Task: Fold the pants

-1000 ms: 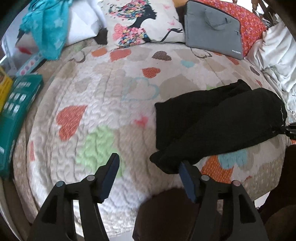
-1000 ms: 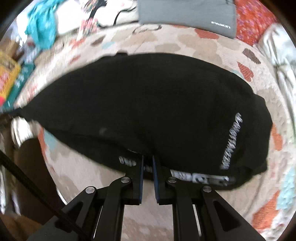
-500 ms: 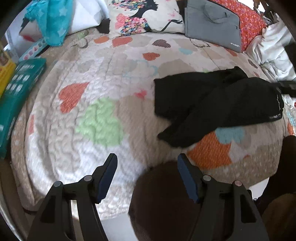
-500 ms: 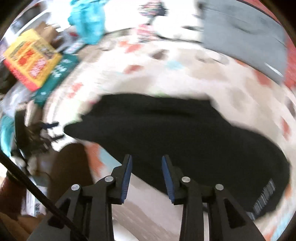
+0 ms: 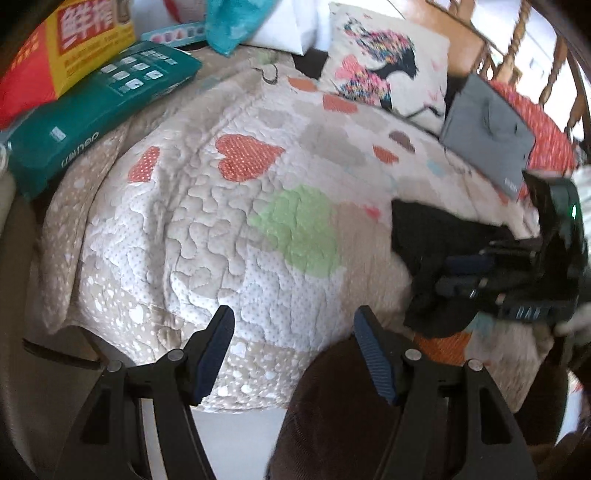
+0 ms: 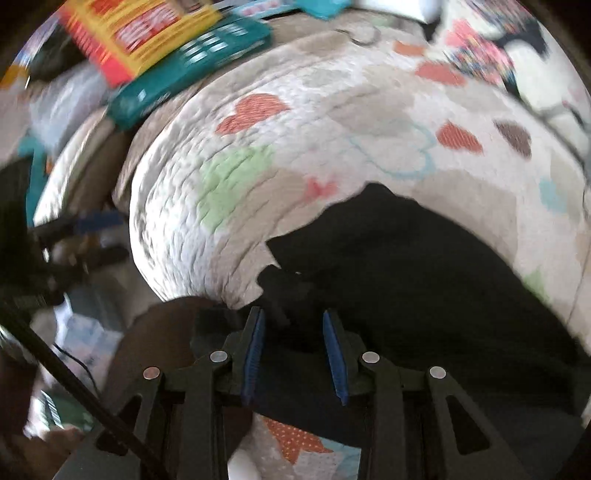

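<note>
Black pants (image 6: 424, 280) lie bunched on the heart-print quilt (image 5: 207, 229). Right gripper (image 6: 295, 350) is spread over their near end; left gripper (image 5: 293, 354) is spread wide, holding nothing.

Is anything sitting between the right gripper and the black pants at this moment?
Nothing visible does. The right gripper is open, with the near edge of the black pants already bunched between its fingers. The teal box and the yellow-red box lie far off at the quilt's edge.
</note>
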{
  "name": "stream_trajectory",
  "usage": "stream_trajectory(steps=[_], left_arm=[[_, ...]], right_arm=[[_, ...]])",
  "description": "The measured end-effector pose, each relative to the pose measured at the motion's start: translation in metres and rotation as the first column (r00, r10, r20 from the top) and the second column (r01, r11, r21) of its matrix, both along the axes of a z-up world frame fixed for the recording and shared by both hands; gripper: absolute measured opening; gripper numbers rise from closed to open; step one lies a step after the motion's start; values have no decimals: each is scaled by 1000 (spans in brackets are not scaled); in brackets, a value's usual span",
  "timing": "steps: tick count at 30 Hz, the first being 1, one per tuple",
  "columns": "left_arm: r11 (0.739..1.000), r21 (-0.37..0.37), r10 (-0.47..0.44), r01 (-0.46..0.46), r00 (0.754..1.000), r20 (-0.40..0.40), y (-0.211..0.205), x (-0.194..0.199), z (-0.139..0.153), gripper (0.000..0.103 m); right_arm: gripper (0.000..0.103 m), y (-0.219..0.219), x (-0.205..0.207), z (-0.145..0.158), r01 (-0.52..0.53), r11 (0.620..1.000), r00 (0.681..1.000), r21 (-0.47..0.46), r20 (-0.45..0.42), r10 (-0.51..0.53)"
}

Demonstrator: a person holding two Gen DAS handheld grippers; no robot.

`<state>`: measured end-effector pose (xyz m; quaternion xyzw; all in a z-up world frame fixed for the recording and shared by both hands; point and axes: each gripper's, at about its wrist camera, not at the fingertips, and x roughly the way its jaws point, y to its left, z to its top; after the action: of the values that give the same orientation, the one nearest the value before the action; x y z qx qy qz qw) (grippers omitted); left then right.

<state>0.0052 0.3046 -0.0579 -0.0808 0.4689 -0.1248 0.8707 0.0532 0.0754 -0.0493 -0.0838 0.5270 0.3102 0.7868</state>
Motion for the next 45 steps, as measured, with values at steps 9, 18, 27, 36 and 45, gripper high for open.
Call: stream_trajectory(steps=[9,18,27,36,45], left_arm=[[998,-61,38,-35,998,48,5,0,9,66],[995,-98,48,-37,993,110,-8,19,31,66],[987,-158,30,-13,994,107,-25,32,42,66],[982,-134,-113,131,984,135,-95,39,61,66],[951,-115,-277,288,955,102,-191,38,47,67]], right_arm=[[18,18,2,-4,-57,989,994,-139,82,69],[17,0,35,60,81,996,982,-23,173,-76],[35,3,113,11,248,966,968,-77,43,-246],[50,-121,56,32,446,895,890,14,99,-445],[62,-273,57,17,595,803,804,-47,37,-594]])
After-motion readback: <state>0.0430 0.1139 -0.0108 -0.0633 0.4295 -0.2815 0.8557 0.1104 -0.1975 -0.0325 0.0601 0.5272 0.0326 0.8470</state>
